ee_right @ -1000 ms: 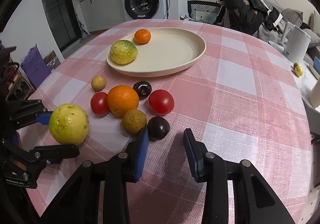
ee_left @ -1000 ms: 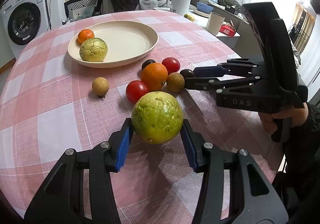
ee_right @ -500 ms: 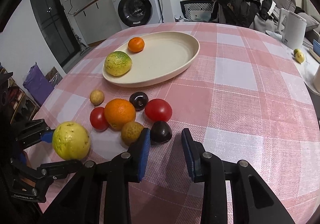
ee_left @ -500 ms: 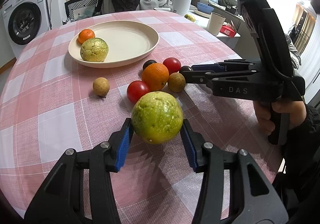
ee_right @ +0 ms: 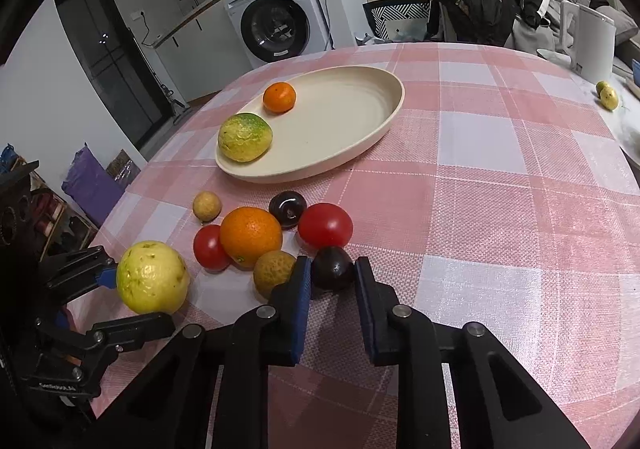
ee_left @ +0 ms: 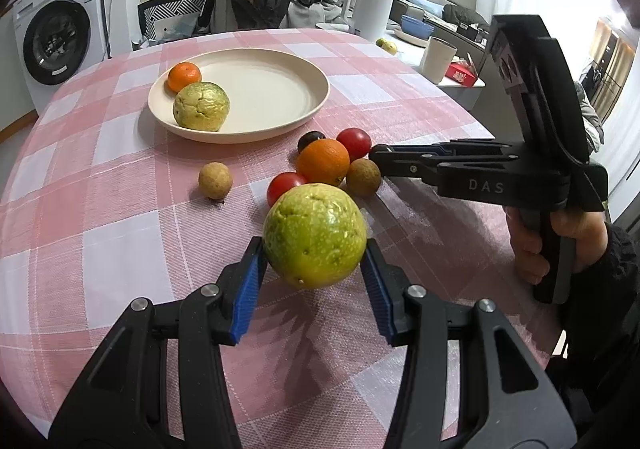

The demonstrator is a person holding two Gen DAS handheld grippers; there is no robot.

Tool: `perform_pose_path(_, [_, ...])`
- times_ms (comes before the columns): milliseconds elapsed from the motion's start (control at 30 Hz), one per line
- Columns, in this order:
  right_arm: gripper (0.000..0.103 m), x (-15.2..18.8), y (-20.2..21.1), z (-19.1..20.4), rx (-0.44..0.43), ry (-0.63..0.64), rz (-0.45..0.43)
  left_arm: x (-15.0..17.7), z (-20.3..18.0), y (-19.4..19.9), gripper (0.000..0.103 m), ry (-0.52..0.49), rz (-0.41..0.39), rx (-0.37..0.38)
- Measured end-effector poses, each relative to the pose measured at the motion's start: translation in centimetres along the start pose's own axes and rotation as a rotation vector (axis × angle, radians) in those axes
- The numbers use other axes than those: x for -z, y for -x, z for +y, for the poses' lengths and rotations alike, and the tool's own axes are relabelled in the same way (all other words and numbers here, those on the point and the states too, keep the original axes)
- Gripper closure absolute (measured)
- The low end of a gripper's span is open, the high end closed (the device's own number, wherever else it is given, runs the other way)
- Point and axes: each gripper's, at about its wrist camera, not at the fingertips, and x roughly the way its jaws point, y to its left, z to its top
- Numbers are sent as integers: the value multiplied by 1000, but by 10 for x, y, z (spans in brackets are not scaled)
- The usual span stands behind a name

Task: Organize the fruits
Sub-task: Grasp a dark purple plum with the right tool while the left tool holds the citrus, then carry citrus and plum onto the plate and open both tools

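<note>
The left tool (ee_left: 314,273) clamps a firm, rounded guava (ee_left: 315,236) across its middle above the desk (ee_left: 100,189), while the right tool (ee_right: 330,285), narrowly parted, straddles a small, smooth, probably slippery dark plum (ee_right: 331,267) lying beside the loose fruit.

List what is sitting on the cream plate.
On the plate sit two fruits: a small orange mandarin and a bumpy green-yellow fruit, side by side near one rim. The rest of its surface shows bare; nothing covers it.
</note>
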Motion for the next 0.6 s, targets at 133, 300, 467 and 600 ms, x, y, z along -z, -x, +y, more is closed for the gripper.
perform_pose_path(133, [81,-1,6,-1,-18,-7,-16,-2,3,2,58,8,-13,-6])
perform_pose_path(300, [81,-3,17,0,-20,-9,-47,-4,7,7,58,17,-46,-25])
perform_pose_path(467, [80,-5,24,4,-39,-1,-80,-9,12,13,58,34,-82,-24])
perform_pose_path(600, [80,-7,30,7,-49,5,-109,-12,19,16,58,46,-108,-44])
